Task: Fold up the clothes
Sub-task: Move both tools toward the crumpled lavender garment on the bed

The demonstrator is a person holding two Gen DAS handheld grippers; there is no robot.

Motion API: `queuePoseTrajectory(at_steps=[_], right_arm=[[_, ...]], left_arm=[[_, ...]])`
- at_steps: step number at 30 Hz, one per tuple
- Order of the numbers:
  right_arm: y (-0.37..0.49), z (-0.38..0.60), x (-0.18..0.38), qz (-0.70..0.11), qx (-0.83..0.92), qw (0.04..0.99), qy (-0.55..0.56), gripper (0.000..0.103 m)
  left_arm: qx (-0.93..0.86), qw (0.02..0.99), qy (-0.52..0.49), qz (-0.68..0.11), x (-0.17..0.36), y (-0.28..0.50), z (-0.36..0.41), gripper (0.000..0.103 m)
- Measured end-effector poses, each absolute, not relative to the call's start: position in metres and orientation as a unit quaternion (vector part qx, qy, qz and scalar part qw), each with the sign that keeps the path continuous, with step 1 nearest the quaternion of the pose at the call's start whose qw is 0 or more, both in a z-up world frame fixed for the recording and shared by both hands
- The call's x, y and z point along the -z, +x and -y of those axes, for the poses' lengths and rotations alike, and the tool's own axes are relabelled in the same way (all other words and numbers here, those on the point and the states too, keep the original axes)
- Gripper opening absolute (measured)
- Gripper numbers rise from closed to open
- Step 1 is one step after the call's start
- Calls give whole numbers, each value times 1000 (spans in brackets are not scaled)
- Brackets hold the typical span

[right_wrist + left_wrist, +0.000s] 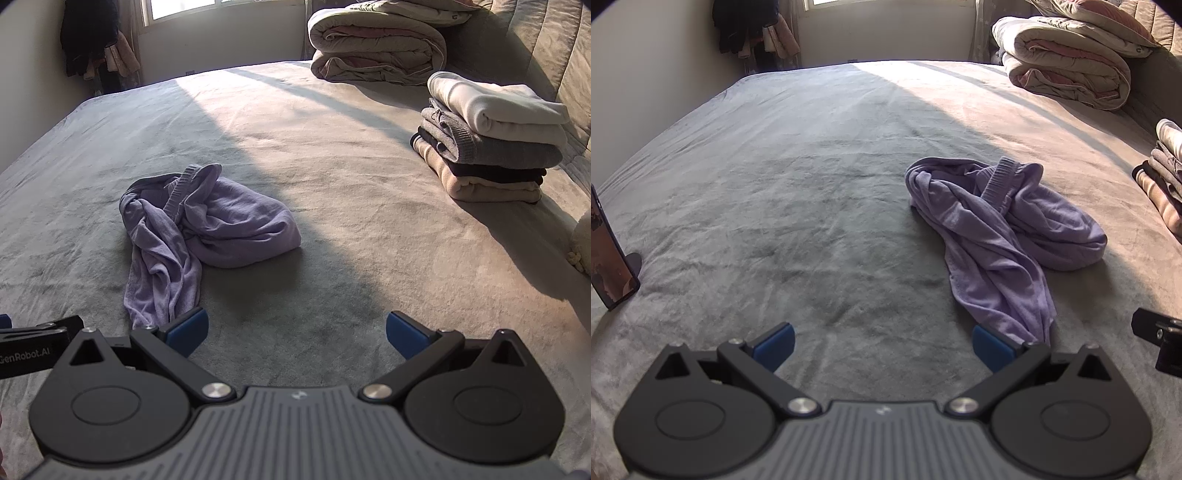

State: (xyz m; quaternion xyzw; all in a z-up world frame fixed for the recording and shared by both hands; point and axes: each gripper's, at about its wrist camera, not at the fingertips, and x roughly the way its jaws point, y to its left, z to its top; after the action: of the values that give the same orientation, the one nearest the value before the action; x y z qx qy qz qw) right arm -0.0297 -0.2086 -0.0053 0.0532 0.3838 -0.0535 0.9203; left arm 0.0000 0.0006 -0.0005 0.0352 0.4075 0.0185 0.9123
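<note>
Both tongs hover low over the near edge of the bed (775, 155), each pair spread wide with nothing between its blue pads: our left tongs (882, 347) and our right tongs (295, 336) sit side by side, close enough that each shows at the edge of the other's view.

What we have to work with is the purple garment (1001, 236), lying crumpled and twisted on the grey cover, not flat and not folded. It lies ahead of us and between the two tongs: to the right of the left pair, to the left of the right pair. Its long axis runs roughly away from us, a bunched mass with a ribbed band at the far end and a narrower tail trailing toward us. That tail ends just beside the left tongs' right pad and just beside the right tongs' left pad (so neither side is clearly nearer).

A stack of folded clothes (491, 144) rests well apart on the right, near the rolled quilts (376, 44).

We judge the purple piece would need spreading out flat before any fold could hold.
</note>
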Motion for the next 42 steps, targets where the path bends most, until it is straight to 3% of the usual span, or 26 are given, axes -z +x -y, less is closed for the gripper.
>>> queuePoseTrajectory(at_steps=[42], right_arm=[[-20, 203, 17, -406, 48, 912, 32, 103]], left_arm=[[-17, 891, 19, -453, 12, 10, -15, 103]])
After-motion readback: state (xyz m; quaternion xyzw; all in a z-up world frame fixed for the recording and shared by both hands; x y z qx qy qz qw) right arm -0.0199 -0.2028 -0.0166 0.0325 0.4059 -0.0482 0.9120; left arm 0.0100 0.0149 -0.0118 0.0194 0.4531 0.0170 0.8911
